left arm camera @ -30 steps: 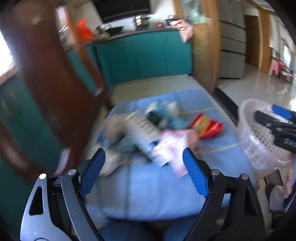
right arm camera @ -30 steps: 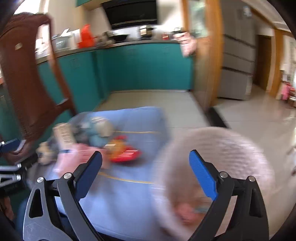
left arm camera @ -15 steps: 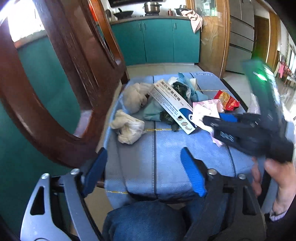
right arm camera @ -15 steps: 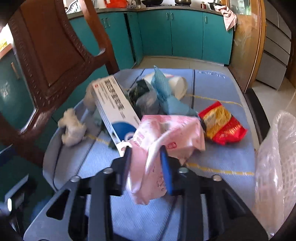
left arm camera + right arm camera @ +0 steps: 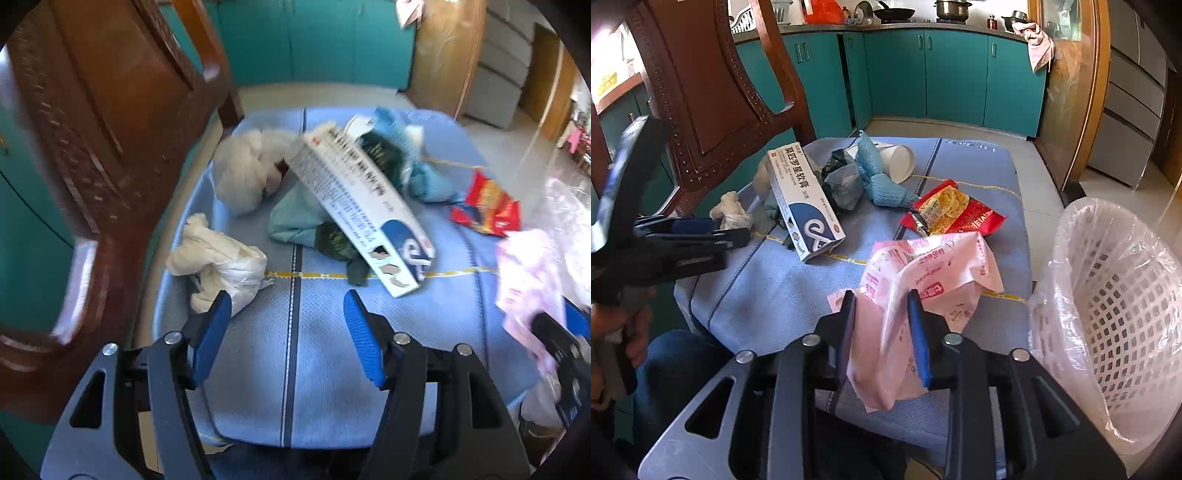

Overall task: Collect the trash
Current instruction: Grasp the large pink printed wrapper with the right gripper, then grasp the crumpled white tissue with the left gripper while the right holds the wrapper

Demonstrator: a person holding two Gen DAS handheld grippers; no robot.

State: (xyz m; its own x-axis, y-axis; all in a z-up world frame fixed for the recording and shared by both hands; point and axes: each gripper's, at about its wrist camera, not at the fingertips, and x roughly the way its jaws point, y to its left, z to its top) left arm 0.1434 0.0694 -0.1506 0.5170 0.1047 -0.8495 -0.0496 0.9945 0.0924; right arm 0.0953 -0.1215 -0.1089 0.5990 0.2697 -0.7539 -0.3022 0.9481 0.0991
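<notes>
Trash lies on a blue cushion (image 5: 768,291): a white and blue box (image 5: 803,201), a red snack packet (image 5: 955,214), a blue net wrap (image 5: 881,181), a white paper cup (image 5: 899,162) and crumpled white tissues (image 5: 218,258). My right gripper (image 5: 882,317) is shut on a pink plastic wrapper (image 5: 923,273) and holds it just above the cushion. My left gripper (image 5: 286,325) is open and empty, low over the cushion, right beside the nearer tissue wad. It also shows in the right wrist view (image 5: 713,232).
A white lattice basket (image 5: 1115,302) lined with a clear bag stands at the right of the cushion. A brown wooden chair back (image 5: 713,85) rises at the left. Teal kitchen cabinets (image 5: 942,74) stand behind. A second tissue wad (image 5: 247,170) lies farther back.
My right gripper has closed on the pink wrapper and pulled it toward the basket side. My left gripper has moved forward and down toward the tissue wad, still open.
</notes>
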